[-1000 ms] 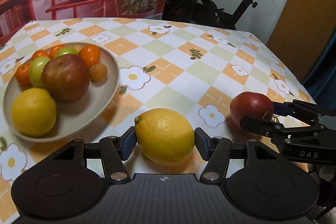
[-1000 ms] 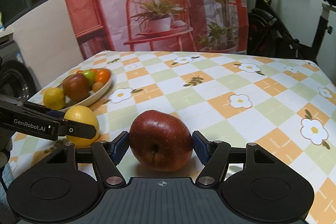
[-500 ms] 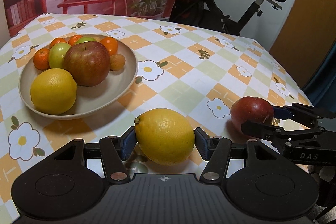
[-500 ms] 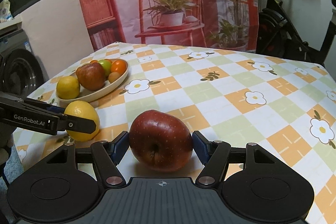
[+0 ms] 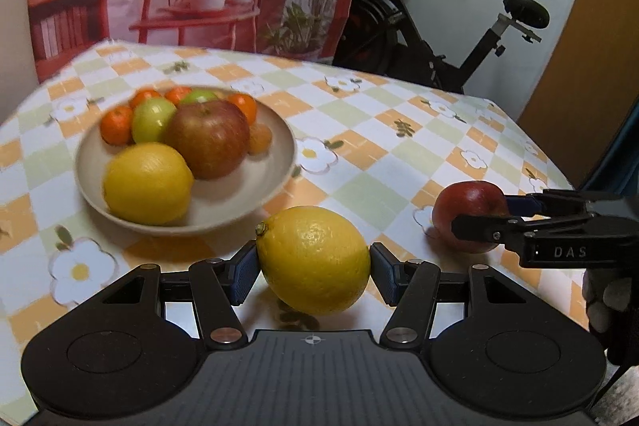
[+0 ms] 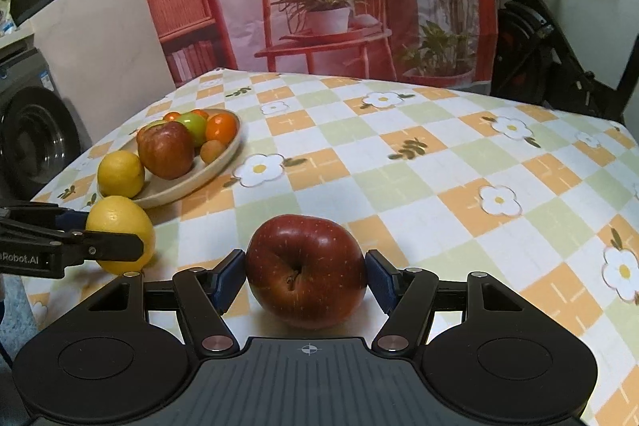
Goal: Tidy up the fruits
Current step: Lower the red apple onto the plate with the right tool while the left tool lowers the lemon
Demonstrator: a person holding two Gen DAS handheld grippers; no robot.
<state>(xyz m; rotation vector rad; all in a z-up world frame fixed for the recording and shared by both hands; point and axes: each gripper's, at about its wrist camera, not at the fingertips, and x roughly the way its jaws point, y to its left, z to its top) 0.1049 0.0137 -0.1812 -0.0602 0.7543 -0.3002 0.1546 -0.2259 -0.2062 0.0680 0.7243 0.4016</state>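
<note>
My left gripper [image 5: 313,266] is shut on a yellow lemon [image 5: 313,258], held above the table just in front of the beige fruit bowl [image 5: 279,142]. My right gripper [image 6: 305,274] is shut on a red apple [image 6: 305,272], held over the table's near edge. In the left wrist view the apple [image 5: 467,214] and right gripper [image 5: 499,218] sit at the right. In the right wrist view the lemon [image 6: 120,232] and left gripper [image 6: 116,240] sit at the left, before the bowl [image 6: 227,158].
The bowl holds a lemon [image 5: 147,182], a red apple [image 5: 207,142], green fruits [image 5: 153,118] and several small oranges [image 5: 116,124]. The checked flower tablecloth [image 6: 419,166] covers the table. An exercise bike [image 5: 439,38] stands behind it.
Both grippers rose and pulled back with their fruits still held; the bowl now sits farther ahead and more to the left in the left wrist view.
</note>
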